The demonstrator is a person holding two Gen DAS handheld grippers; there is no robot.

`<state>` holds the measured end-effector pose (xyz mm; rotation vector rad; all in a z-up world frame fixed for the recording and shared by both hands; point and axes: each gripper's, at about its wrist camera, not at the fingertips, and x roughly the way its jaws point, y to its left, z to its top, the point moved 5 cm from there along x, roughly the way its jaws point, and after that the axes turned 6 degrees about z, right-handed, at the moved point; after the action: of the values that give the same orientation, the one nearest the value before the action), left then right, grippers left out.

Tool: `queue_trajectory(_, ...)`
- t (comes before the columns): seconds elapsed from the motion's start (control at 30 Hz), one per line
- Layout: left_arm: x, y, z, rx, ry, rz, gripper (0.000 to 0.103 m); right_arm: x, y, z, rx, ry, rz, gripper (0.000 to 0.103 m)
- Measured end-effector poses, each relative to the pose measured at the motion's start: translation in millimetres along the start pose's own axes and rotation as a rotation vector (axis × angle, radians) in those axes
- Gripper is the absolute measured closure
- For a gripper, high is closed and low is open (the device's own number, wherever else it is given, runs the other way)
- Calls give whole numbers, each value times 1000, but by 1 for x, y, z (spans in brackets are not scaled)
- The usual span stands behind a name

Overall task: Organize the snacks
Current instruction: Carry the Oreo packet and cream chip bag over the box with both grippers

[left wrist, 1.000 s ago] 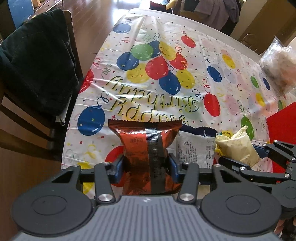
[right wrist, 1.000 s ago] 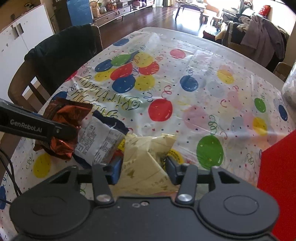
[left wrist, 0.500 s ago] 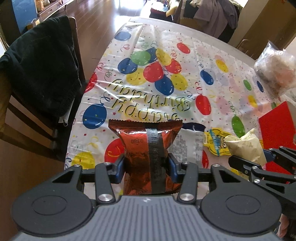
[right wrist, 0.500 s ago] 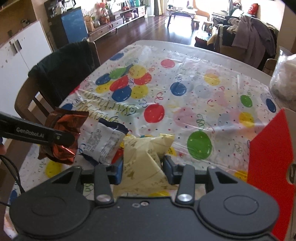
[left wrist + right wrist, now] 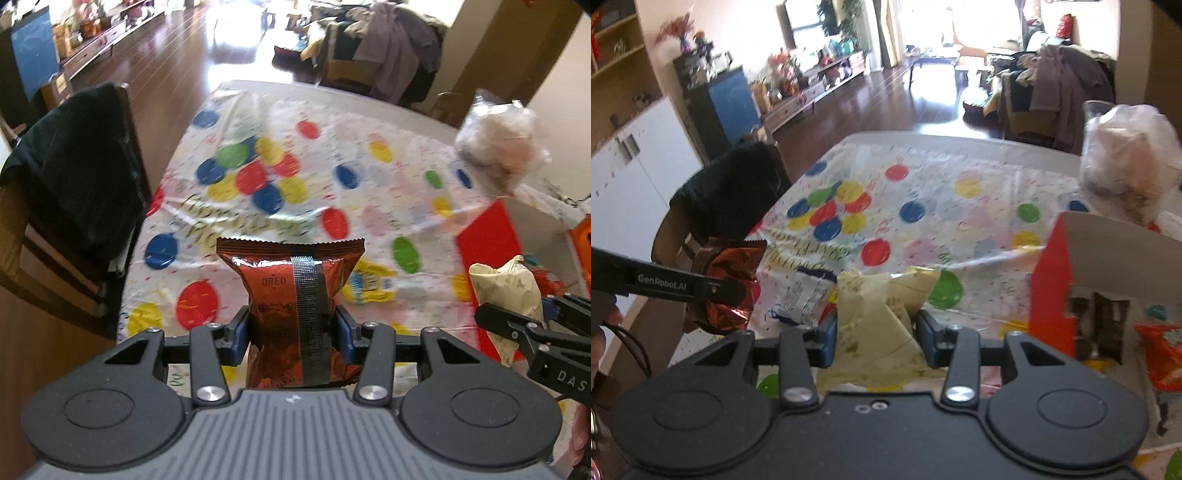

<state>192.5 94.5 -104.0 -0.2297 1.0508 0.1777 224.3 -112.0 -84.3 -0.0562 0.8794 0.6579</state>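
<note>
My left gripper [image 5: 291, 332] is shut on a red-brown Oreo packet [image 5: 291, 288] and holds it upright above the near edge of the table. My right gripper [image 5: 875, 332] is shut on a pale yellow snack bag [image 5: 882, 310] and holds it above the table. The yellow bag also shows at the right of the left wrist view [image 5: 506, 291], and the Oreo packet at the left of the right wrist view [image 5: 727, 280]. A white and blue packet [image 5: 805, 295] and a yellow packet [image 5: 369, 286] lie on the balloon tablecloth [image 5: 332, 177].
A red cardboard box [image 5: 1071, 280] with an open flap stands at the right; orange packets [image 5: 1160, 354] lie beside it. A clear plastic bag of food [image 5: 1126, 166] sits at the far right. A chair with a black jacket [image 5: 77, 166] stands left of the table.
Both grippers have risen and pulled back from the table with their packets still held. The right gripper has moved toward the red box.
</note>
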Motion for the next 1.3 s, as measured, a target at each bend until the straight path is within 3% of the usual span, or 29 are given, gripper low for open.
queue_trajectory(0.33, -38, -82, 9, 96, -65, -78, 57, -62, -52, 1, 54, -96, -47, 61)
queue_trajectory(0.7, -51, -179, 11, 191, -103, -138, 58, -104, -117, -7, 97, -143, -103, 61)
queue_trajectory(1.03, -40, -257, 7, 247, -82, -167, 57, -128, -179, -20, 134, -138, -146, 61)
queue_trajectory(1.3, -14, -309, 7, 281, -43, -147, 57, -126, -236, -23, 162, -91, -144, 61)
